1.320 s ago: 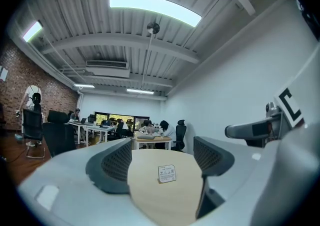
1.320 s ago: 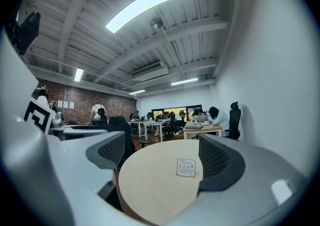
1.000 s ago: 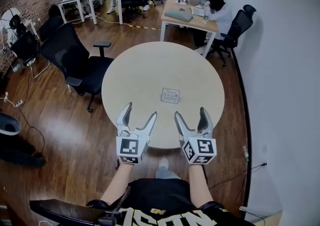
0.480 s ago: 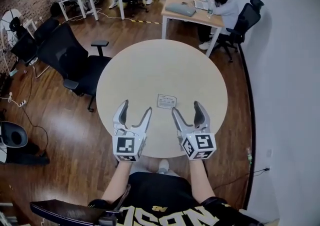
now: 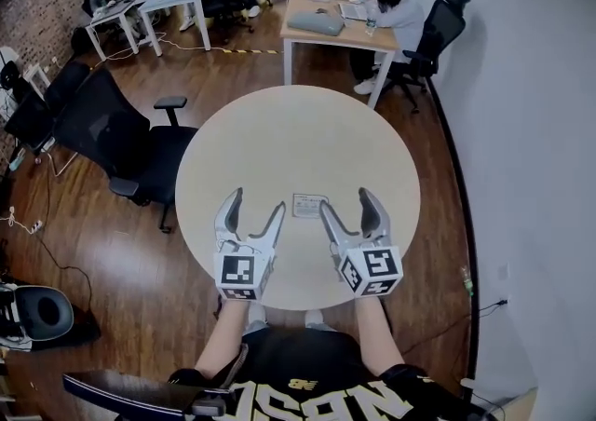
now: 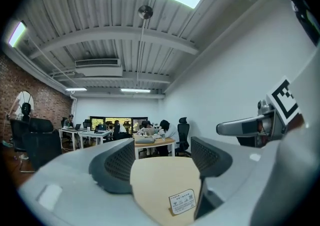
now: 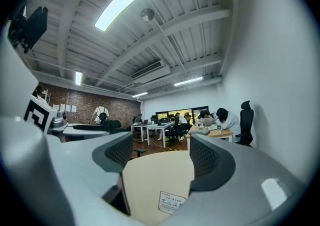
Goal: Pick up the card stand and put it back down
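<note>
Head view, left to right: my left claw [image 5: 255, 202] gapes empty. The card stand [image 5: 309, 205] sits on the surface [image 5: 298, 130] just ahead, long edge crosswise, nearer my right claw [image 5: 346, 202] — its jaws, just narrowing, grasp nothing. Only the right gripper view frames it inside the gap.

The table [image 5: 298, 130] is beige, the card stand [image 5: 309, 205] white — seemingly dark-printed.

Wood floor [image 5: 93, 242], white wall [image 5: 540, 130], desks [image 5: 326, 33] & blk chairs [image 5: 121, 140].
</note>
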Demonstrator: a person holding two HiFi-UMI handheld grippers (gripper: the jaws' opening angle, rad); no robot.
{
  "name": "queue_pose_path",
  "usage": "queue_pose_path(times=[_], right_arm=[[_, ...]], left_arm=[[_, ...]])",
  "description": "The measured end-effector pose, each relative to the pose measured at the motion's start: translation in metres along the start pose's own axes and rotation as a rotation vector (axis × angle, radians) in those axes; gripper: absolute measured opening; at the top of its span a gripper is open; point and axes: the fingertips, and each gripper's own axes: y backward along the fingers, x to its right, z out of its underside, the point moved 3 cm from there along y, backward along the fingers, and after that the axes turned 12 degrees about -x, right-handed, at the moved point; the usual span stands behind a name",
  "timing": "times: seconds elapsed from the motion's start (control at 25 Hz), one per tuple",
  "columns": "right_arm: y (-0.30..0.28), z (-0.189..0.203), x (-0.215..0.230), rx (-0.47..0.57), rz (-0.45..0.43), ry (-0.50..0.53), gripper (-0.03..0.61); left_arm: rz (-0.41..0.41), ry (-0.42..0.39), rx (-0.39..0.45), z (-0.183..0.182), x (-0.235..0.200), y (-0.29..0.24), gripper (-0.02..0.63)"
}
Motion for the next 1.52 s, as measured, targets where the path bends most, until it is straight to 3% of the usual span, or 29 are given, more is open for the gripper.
queue_pose_path(times=[0.24,0.68,1.16,1.52], right_arm=[[-0.004,0.0,0.0,0.004,0.047,-0.019,0.353],[-0.008,0.011,-0.015,-0.021,0.044,-0.022,0.347],[-0.008,0.061,-0.006,-0.137,0.058,-0.085,0.339],[-0.012,0.122,-0.007,-0.26,0.066,-0.149,0.339]], left_arm=[[0.045,-0.02,0.018,-0.007,-0.005,-0.001,0.353],[0.107,-0.018,-0.043,0.006,-0.013,-0.006,0.353],[0.212,-0.005,-0.142,0.039,0.006,-0.024,0.353],[0.292,0.015,-0.215,0.081,0.02,-0.042,0.353]])
